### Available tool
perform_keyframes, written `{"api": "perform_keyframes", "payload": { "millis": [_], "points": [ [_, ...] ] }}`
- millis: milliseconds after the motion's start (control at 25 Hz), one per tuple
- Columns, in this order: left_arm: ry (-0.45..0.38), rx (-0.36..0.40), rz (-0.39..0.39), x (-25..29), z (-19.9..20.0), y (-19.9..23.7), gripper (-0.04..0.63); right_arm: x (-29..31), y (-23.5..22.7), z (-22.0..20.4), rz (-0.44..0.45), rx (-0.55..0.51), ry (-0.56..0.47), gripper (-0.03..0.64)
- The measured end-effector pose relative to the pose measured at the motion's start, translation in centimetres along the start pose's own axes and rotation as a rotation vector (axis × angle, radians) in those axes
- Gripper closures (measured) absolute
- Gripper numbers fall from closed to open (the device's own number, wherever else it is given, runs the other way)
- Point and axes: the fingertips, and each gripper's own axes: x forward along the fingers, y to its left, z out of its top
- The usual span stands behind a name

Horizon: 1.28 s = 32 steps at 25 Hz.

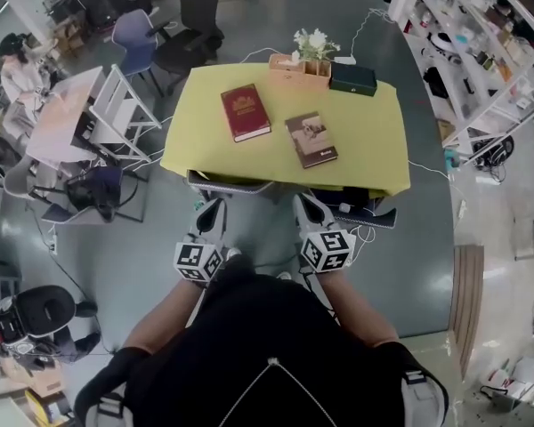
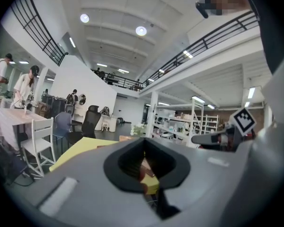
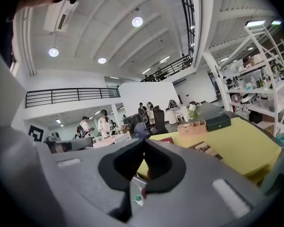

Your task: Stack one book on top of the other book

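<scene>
While both hang short of the tabletop's (image 1: pixel 374 140) near edge, the left tool (image 1: pixel 214 206) and right tool (image 1: pixel 304 201) are clenched on nothing, so the jaws need to open before reaching in. It seems best to come in low at one book's side edge, pinch it, and lift it level. The red book (image 1: pixel 245 111) lies flat left of centre. The brown book (image 1: pixel 311 139), with a pictured cover, lies flat near it, not touching.

Matt yel. tablecloth (image 1: pixel 374 149), smooth red book (image 1: pixel 245 111)
</scene>
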Motion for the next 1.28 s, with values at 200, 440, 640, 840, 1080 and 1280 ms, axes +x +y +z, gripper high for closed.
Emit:
{"api": "perform_keyframes", "payload": {
  "millis": [200, 440, 640, 840, 1080, 1280],
  "points": [
    [0.013, -0.008, 0.024, 1.2, 0.4, 1.8, 0.588, 2.2, -0.5, 0.0, 0.004, 0.013, 0.02, 0.614],
    [0.012, -0.042, 0.02, 5.7, 0.5, 5.7, 0.588, 6.7, -2.0, 1.3, -0.021, -0.008, 0.016, 0.614],
    [0.018, -0.055, -0.026, 11.7, 0.9, 9.6, 0.588, 12.0, -4.0, 2.5, -0.062, -0.029, 0.021, 0.614],
    [0.034, -0.068, -0.083, 18.2, 2.7, 14.9, 0.588, 19.3, -5.4, 5.4, -0.121, -0.031, -0.01, 0.614],
    [0.076, -0.064, -0.158, 24.5, 4.3, 20.8, 0.588, 27.4, -7.1, 7.9, -0.196, -0.018, -0.019, 0.614],
    [0.106, -0.096, -0.159, 28.4, 3.9, 24.1, 0.588, 31.9, -8.2, 8.6, -0.21, -0.009, 0.007, 0.614]
  ]
}}
